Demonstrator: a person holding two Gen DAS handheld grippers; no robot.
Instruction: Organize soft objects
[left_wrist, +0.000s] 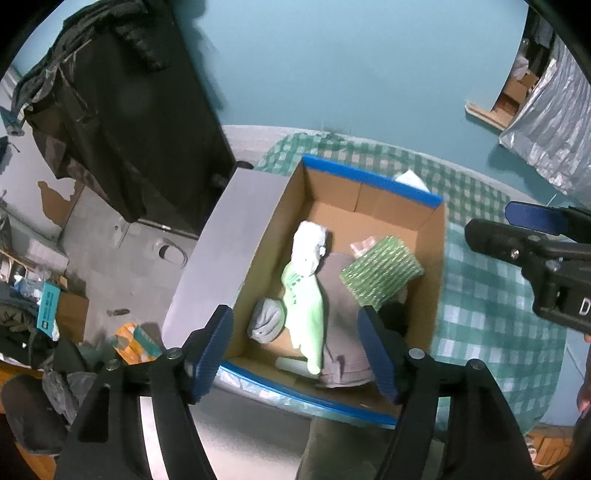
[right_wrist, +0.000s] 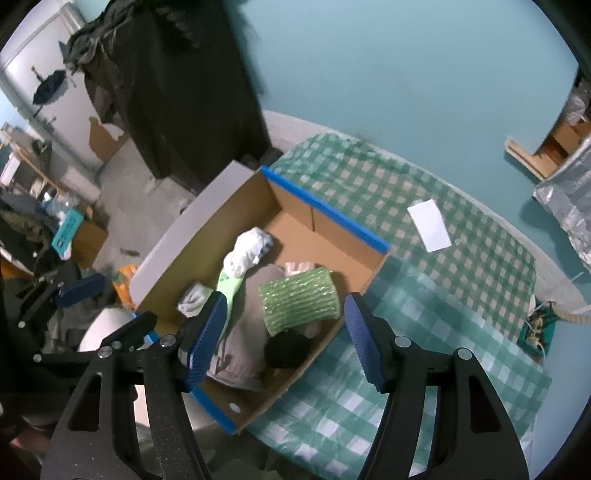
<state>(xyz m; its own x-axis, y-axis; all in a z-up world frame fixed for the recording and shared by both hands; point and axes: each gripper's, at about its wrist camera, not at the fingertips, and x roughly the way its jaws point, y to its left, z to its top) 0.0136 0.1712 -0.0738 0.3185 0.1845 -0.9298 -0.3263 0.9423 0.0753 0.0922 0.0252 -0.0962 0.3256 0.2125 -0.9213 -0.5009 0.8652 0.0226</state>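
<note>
An open cardboard box (left_wrist: 430, 258) (right_wrist: 364, 275) with blue-taped rims stands on a green checked tablecloth. In it lie a white bundle (left_wrist: 310, 245) (right_wrist: 245, 253), a light green cloth (left_wrist: 308, 314) (right_wrist: 229, 288), a grey-brown garment (left_wrist: 341, 325) (right_wrist: 245, 343), a green bubble-wrap pad (left_wrist: 382, 271) (right_wrist: 299, 301), a grey sock roll (left_wrist: 267, 321) (right_wrist: 192, 297) and a black item (right_wrist: 288, 349). My left gripper (left_wrist: 297, 354) is open and empty above the box's near end. My right gripper (right_wrist: 282, 338) is open and empty above the box's right side; it also shows in the left wrist view (left_wrist: 532, 243).
A white paper slip (right_wrist: 428, 225) lies on the tablecloth (right_wrist: 461, 295) beyond the box. The box's grey lid flap (left_wrist: 221, 251) stands out to the left over the table edge. A dark hanging coat (left_wrist: 129, 110) and floor clutter (left_wrist: 55, 314) are at the left. A silver bag (left_wrist: 554, 125) is at the far right.
</note>
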